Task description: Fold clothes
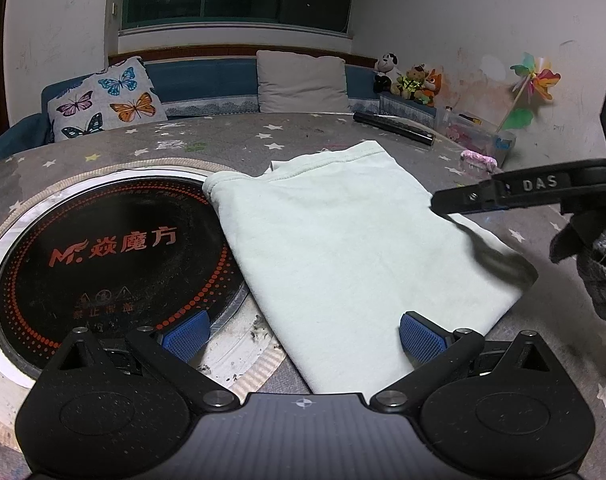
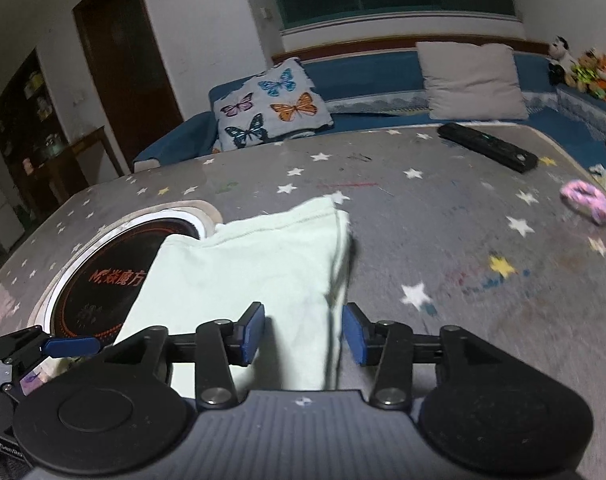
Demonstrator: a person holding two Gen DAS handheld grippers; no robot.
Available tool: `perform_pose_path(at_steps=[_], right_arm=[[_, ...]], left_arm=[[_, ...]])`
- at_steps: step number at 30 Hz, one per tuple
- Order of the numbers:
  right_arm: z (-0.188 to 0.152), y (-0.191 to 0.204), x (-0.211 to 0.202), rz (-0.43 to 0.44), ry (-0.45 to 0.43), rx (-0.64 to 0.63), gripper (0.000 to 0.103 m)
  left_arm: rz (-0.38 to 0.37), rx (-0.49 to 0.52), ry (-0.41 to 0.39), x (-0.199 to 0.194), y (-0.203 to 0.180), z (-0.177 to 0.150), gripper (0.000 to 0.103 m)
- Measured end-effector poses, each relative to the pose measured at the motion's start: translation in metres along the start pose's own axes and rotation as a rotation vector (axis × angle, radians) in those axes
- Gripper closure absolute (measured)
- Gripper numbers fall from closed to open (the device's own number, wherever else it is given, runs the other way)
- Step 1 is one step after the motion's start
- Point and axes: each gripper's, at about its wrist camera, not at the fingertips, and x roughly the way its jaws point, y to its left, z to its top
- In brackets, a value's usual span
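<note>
A pale mint folded garment [image 1: 343, 248] lies flat on the grey star-print table, its left edge over a round black induction cooktop [image 1: 103, 256]. My left gripper [image 1: 303, 334] is open, its blue pads wide apart just above the garment's near edge. My right gripper [image 2: 303, 336] is open and holds nothing; its pads straddle the garment's right edge [image 2: 263, 272]. The right gripper also shows in the left wrist view [image 1: 443, 204], hovering over the garment's right side. The left gripper's blue finger shows in the right wrist view [image 2: 71, 346].
The grey star-print table [image 2: 443, 240] carries a black remote [image 2: 487, 146], a pink hair tie [image 2: 585, 198] and a clear box with a pinwheel [image 1: 499, 140]. A blue sofa with a butterfly cushion [image 1: 103, 100], a grey cushion and plush toys [image 1: 407, 78] stands behind.
</note>
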Motion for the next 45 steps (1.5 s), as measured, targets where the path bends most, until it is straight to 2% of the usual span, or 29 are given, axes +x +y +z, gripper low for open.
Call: perform_pose_path(at_steps=[7, 17, 20, 25, 30, 34, 38, 45], right_arm=[[-0.012, -0.009, -0.001, 0.005, 0.005, 0.06, 0.05], [-0.014, -0.008, 0.006, 0.028, 0.008, 0.083, 0.051], [-0.015, -0.008, 0.007, 0.048, 0.015, 0.097, 0.064], [-0.017, -0.005, 0.004, 0.062, 0.011, 0.122, 0.079], [-0.025, 0.001, -0.005, 0.056, 0.004, 0.125, 0.082], [-0.034, 0.0, -0.017, 0.063, -0.001, 0.154, 0.082], [-0.035, -0.005, -0.023, 0.048, -0.025, 0.178, 0.069], [-0.03, -0.01, -0.009, 0.033, -0.03, 0.207, 0.062]], left_arm=[[0.004, -0.012, 0.008, -0.001, 0.002, 0.002, 0.0], [0.025, -0.099, -0.009, -0.002, 0.022, 0.023, 0.0], [0.023, -0.125, -0.003, 0.0, 0.026, 0.028, 0.001], [0.004, -0.141, 0.0, 0.003, 0.029, 0.034, 0.015], [-0.025, -0.135, 0.009, 0.006, 0.029, 0.038, 0.027], [-0.031, -0.133, 0.023, 0.013, 0.029, 0.042, 0.03], [-0.03, -0.145, 0.033, 0.018, 0.03, 0.044, 0.03], [-0.045, -0.157, 0.05, 0.026, 0.032, 0.048, 0.03]])
